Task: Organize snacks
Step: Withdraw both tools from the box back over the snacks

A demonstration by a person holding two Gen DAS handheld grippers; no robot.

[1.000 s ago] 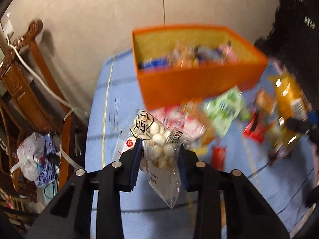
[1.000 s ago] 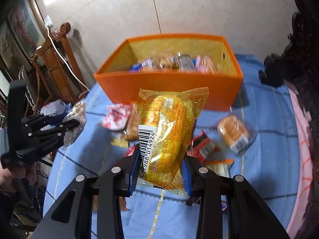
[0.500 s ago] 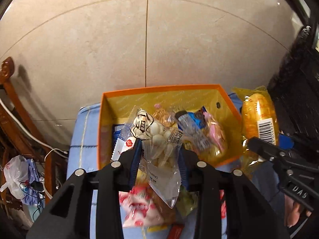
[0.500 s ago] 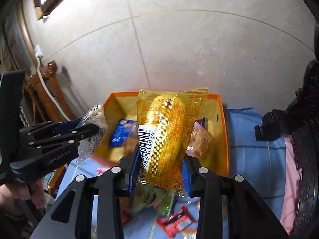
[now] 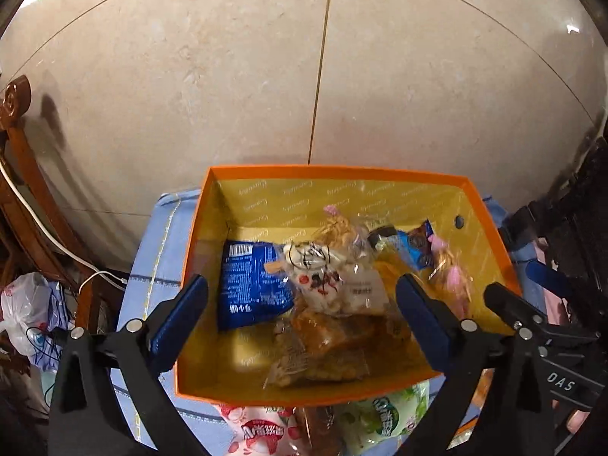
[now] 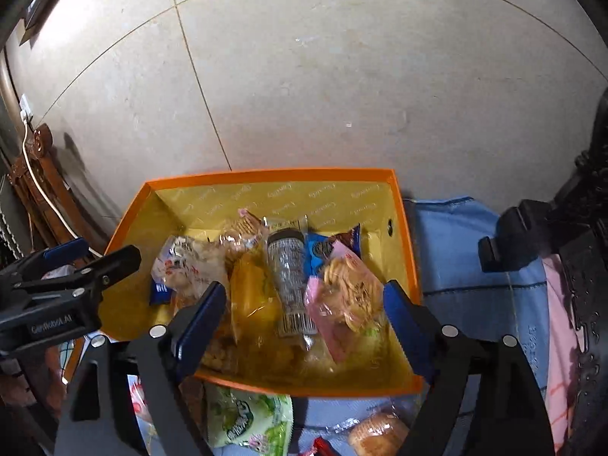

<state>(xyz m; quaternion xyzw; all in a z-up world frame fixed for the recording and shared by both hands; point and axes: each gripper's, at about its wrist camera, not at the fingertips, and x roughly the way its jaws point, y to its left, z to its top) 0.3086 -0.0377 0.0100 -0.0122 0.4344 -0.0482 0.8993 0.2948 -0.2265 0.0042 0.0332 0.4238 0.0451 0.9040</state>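
The orange box (image 5: 304, 389) (image 6: 304, 385) with a yellow lining holds several snack packets. My left gripper (image 5: 302, 315) hovers over it, jaws opening wide, nothing between the pads. Below it, the clear bag of white balls (image 5: 326, 277) (image 6: 182, 266) lies loose on a blue packet (image 5: 250, 285) and brown snacks. My right gripper (image 6: 304, 304) is over the box's right half, jaws also opening and holding nothing. The yellow packet (image 6: 250, 296) rests in the box under it, beside a pink noodle packet (image 6: 345, 296). Each gripper shows at the edge of the other's view.
In front of the box, on the blue cloth (image 6: 475, 266), lie a green packet (image 5: 383, 418) (image 6: 247, 421), a pink packet (image 5: 258, 433) and a wrapped bun (image 6: 376, 433). A wooden chair (image 5: 22, 174) and a white plastic bag (image 5: 22, 304) stand left; dark carved furniture (image 6: 570, 228) right.
Both grippers carried their packets forward over the orange box and opened. The bag of white balls and the yellow packet dropped into the box.
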